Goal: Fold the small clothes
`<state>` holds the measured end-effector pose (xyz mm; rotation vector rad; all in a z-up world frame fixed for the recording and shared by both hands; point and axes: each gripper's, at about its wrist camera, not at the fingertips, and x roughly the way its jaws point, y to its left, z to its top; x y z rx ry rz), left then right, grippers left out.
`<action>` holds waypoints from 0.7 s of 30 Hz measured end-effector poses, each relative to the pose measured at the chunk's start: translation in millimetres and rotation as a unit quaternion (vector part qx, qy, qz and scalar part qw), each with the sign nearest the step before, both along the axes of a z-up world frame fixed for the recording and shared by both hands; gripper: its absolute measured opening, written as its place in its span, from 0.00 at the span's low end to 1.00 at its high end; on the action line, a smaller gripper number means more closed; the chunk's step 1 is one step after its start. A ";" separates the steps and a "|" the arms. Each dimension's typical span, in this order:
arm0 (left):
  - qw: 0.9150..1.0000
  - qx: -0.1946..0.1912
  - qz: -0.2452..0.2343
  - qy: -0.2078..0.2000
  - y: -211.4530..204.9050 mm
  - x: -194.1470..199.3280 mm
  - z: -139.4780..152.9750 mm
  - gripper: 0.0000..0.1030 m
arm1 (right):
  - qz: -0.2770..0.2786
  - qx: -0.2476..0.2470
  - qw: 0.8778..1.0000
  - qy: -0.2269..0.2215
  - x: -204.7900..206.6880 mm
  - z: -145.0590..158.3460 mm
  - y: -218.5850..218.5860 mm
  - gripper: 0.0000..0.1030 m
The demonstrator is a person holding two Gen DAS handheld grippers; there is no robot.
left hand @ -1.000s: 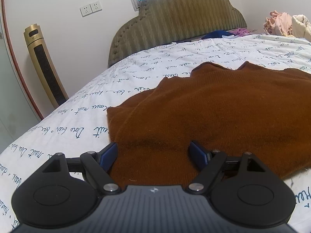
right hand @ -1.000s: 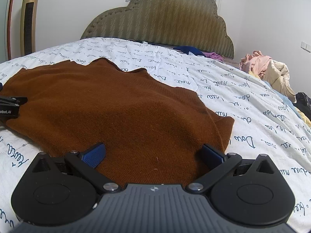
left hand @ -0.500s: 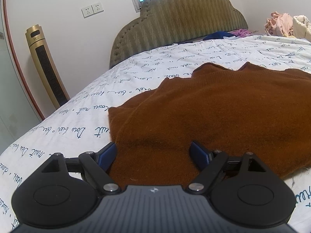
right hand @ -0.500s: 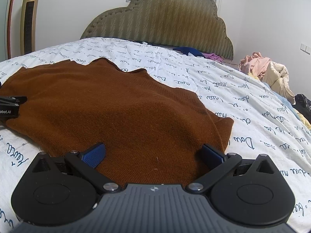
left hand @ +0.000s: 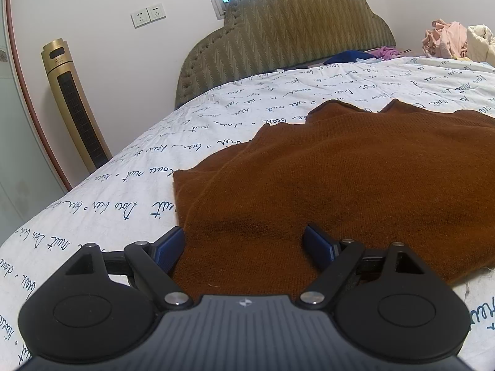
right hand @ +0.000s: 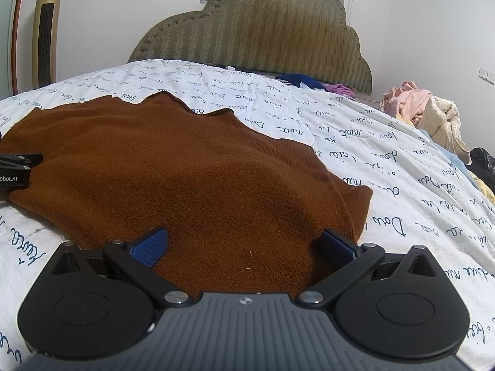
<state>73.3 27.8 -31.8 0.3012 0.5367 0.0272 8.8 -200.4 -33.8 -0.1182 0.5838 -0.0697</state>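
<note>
Left wrist view. The left gripper (left hand: 244,244) is low at the near edge of a brown knit garment (left hand: 340,179) that lies flat on the bed (left hand: 123,191). The jaws stand wide, one blue pad at the garment's near left corner and the other farther right over the cloth, so the hem runs between them; nothing is gripped. The garment spreads away to the far right, its notched far edge toward the headboard (left hand: 294,31). Its long axis appears to run left to right across the bed.

Right wrist view. The right gripper (right hand: 244,247) sits at the same near edge, toward the garment's right end. Its jaws are also wide, the right pad just beside the near right corner (right hand: 362,204) and the left pad over the cloth, holding nothing. The left gripper's body (right hand: 15,170) shows at the far left margin, over the garment's left end.

Judgement: each gripper is nearest its own near corner, so the coming move likely closes on the hem and carries it away toward the headboard.
</note>
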 end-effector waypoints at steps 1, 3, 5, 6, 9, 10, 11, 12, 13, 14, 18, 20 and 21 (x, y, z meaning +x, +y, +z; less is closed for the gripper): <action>1.000 0.000 0.000 0.000 0.1 0.1 0.0 0.83 | 0.000 0.001 1.000 0.000 0.1 0.0 -0.2 1.00; 1.000 0.000 0.000 0.000 0.0 0.0 0.0 0.83 | 0.000 0.000 1.000 0.000 0.4 -0.1 0.0 1.00; 1.000 0.000 0.000 0.000 0.0 0.0 -0.1 0.83 | 0.000 -0.001 1.000 0.000 0.3 0.0 -0.4 1.00; 1.000 0.000 0.000 0.000 0.0 0.0 -0.1 0.83 | 0.000 -0.001 1.000 0.000 0.4 -0.3 -0.1 1.00; 1.000 0.000 0.000 0.000 0.1 0.0 -0.2 0.83 | 0.000 -0.002 1.000 0.000 0.5 -0.3 0.1 1.00; 1.000 0.000 0.000 0.000 0.1 0.1 -0.2 0.83 | 0.000 -0.002 1.000 0.000 0.5 -0.3 0.0 1.00; 1.000 0.000 0.000 0.000 0.0 0.0 -0.2 0.83 | 0.000 -0.002 1.000 0.000 0.6 -0.4 0.0 1.00; 1.000 0.000 0.000 0.000 0.0 0.0 -0.2 0.83 | 0.000 -0.002 1.000 0.000 0.6 -0.4 0.1 1.00; 1.000 0.000 0.000 0.000 0.1 0.0 -0.2 0.83 | 0.000 -0.002 1.000 0.000 0.6 -0.3 -0.5 1.00; 1.000 0.000 0.000 0.000 0.0 0.0 -0.2 0.83 | 0.000 -0.002 1.000 0.000 0.6 -0.5 0.1 1.00; 1.000 0.000 0.000 0.000 0.1 0.0 -0.2 0.83 | 0.000 -0.002 1.000 0.000 0.7 -0.6 0.1 1.00; 1.000 -0.005 0.000 0.000 2.7 -0.6 1.2 0.84 | 0.000 -0.002 1.000 0.000 0.9 -0.6 0.2 1.00; 1.000 -0.009 0.000 0.001 4.9 -0.9 2.7 0.84 | 0.000 -0.002 1.000 0.001 1.0 -0.6 0.1 1.00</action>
